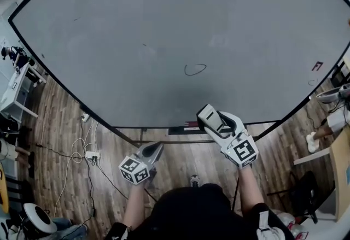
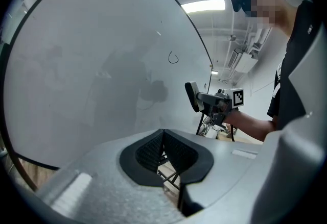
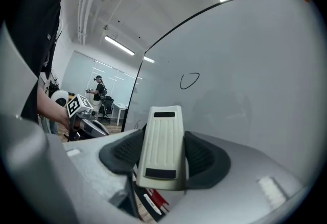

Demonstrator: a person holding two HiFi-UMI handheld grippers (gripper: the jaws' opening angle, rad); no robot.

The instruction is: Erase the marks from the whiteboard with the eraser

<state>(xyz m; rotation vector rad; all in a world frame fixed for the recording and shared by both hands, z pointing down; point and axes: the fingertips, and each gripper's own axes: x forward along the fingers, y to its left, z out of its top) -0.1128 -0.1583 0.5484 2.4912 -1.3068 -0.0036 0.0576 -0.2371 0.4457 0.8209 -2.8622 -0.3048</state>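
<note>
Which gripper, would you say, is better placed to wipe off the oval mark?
Right: the right gripper holds the white ribbed eraser just below the black oval mark on the whiteboard; the left gripper is shut and empty.

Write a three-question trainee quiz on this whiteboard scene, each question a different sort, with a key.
1. Multiple choice: what does the right gripper hold? A. a marker. B. the eraser. C. nothing.
2. True or false: the left gripper is shut on a marker.
3. Fill in: the plainest mark on the whiteboard is a small drawn ____.
Key: 1 B; 2 false, its jaws are together and empty; 3 loop.
</note>
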